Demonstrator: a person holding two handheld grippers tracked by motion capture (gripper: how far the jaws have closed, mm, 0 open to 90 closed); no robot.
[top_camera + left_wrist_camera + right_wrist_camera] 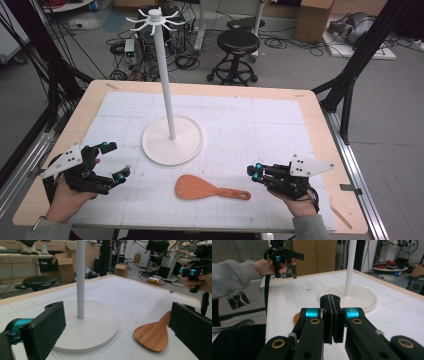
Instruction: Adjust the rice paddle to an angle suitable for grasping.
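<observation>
From the high view I see one wooden spatula lying flat at 6 o'clock from the one white stand, with free mat around it. My left gripper is wide open and holds nothing. My right gripper sits at 3 o'clock from the handle, probably not touching.

In the left gripper view, the spatula lies between the spread jaws.

In the right gripper view, the jaws are pressed together, empty.

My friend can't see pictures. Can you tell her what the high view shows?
A wooden spatula lies on a white mat between two hand-held grippers: the left gripper open, the right gripper shut on nothing. Behind the spatula stands a tall white stand.
</observation>
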